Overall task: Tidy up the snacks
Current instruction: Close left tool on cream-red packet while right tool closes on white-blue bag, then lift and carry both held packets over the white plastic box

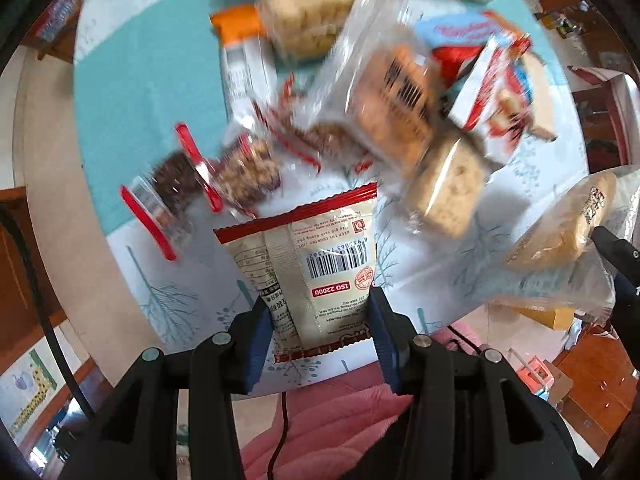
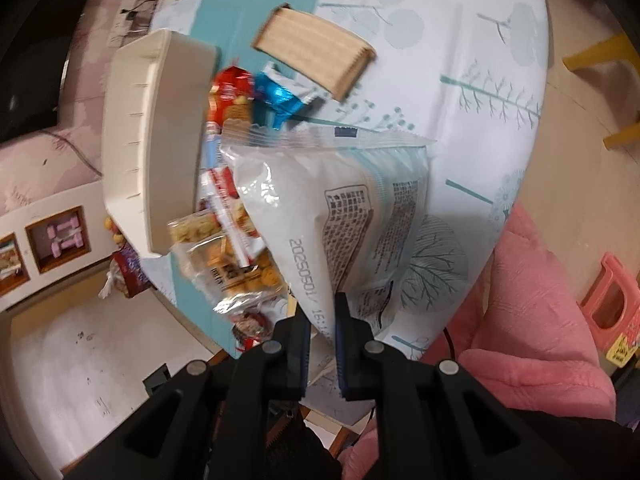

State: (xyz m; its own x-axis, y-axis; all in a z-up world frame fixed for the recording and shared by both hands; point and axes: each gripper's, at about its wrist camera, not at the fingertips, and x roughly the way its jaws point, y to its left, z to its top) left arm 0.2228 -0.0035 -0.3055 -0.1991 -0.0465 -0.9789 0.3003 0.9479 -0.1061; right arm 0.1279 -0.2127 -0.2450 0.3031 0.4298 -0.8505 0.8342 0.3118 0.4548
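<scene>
Two packets up at once over the snack pile

Left gripper (image 1: 320, 320) was clamped on a red-edged packet (image 1: 308, 256), right gripper (image 2: 322, 344) pinched the white bag (image 2: 340, 208) by its edge. Both hung clear of the worktop (image 2: 480, 40), probably headed for the cream bin (image 2: 156, 140).

Your table (image 2: 500, 92) wears a white tree-print cloth with a teal band. On it lie a heap of snack packets (image 1: 360, 92), a cream tray (image 2: 156, 140) and a wafer pack (image 2: 316, 54).
</scene>
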